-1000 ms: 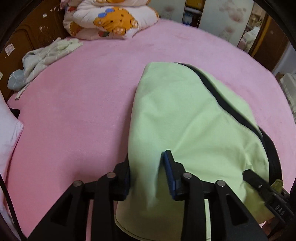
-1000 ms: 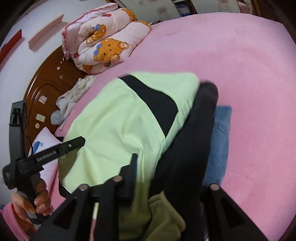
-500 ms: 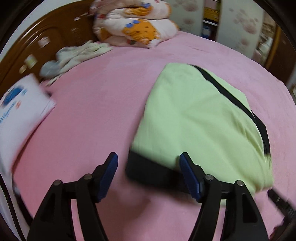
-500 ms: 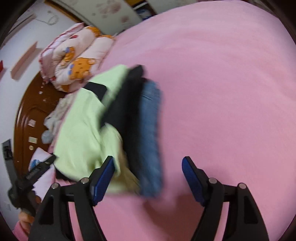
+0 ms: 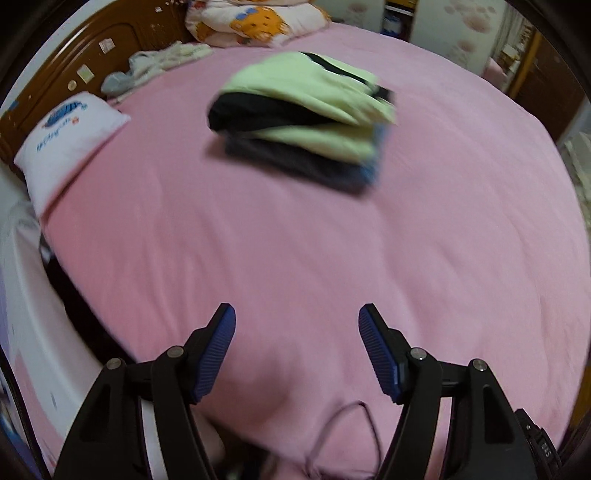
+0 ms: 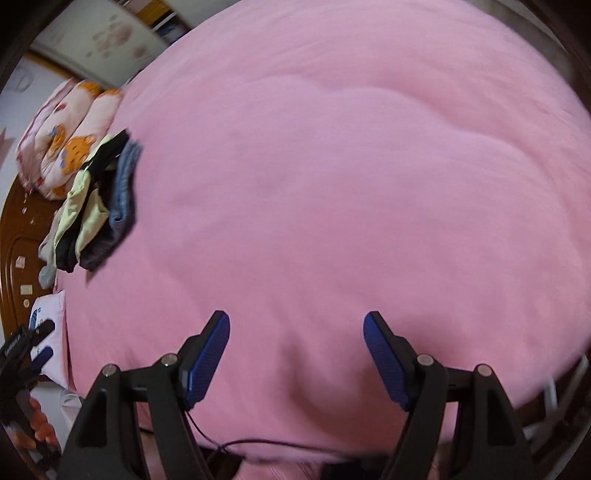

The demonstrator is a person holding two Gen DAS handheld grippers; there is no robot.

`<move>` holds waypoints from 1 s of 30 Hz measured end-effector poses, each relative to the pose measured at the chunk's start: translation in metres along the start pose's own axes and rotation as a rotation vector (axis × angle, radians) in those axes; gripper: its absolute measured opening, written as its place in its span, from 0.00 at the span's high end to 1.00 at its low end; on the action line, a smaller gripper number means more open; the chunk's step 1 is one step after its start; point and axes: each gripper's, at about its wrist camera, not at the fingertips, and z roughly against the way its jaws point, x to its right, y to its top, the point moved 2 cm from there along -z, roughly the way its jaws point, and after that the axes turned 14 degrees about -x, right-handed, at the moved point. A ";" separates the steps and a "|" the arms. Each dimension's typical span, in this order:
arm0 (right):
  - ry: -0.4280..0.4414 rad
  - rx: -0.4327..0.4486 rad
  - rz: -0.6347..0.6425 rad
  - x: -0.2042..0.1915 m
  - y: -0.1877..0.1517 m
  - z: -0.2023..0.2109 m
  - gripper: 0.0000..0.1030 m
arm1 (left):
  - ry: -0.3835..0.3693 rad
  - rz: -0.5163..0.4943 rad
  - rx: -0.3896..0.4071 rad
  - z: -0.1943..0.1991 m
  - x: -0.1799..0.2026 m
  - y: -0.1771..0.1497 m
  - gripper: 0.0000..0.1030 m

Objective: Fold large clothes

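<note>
A folded light-green and black garment (image 5: pixel 314 96) lies on top of a folded dark blue garment (image 5: pixel 332 166) in a stack on the pink bed (image 5: pixel 295 240). In the right wrist view the stack (image 6: pixel 96 199) sits at the far left. My left gripper (image 5: pixel 297 323) is open and empty, well back from the stack near the bed's front edge. My right gripper (image 6: pixel 295 328) is open and empty, over the bare pink sheet far to the right of the stack. The left gripper also shows in the right wrist view at the left edge (image 6: pixel 26 350).
A rolled cartoon-print quilt (image 5: pixel 255 20) lies at the head of the bed, by the wooden headboard (image 5: pixel 74 70). A white pillow (image 5: pixel 70 133) and a pale crumpled cloth (image 5: pixel 155 64) lie at the left. A thin cable (image 5: pixel 354 432) hangs below the bed's front edge.
Both grippers have let go of the green garment, opened, and pulled back from it. The garment now lies folded on the stack, far from both grippers.
</note>
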 end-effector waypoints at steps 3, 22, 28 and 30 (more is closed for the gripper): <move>-0.022 0.018 -0.024 0.047 -0.028 0.047 0.27 | -0.007 -0.036 -0.035 0.021 0.034 -0.061 0.33; -0.052 0.117 0.256 0.063 -0.112 0.202 0.19 | -0.077 -0.352 0.098 0.142 0.143 -0.218 0.25; -0.107 0.138 0.273 0.052 -0.122 0.205 0.19 | -0.085 -0.349 0.113 0.149 0.136 -0.233 0.24; -0.115 0.166 0.291 0.046 -0.127 0.208 0.17 | -0.072 -0.334 0.126 0.151 0.131 -0.231 0.19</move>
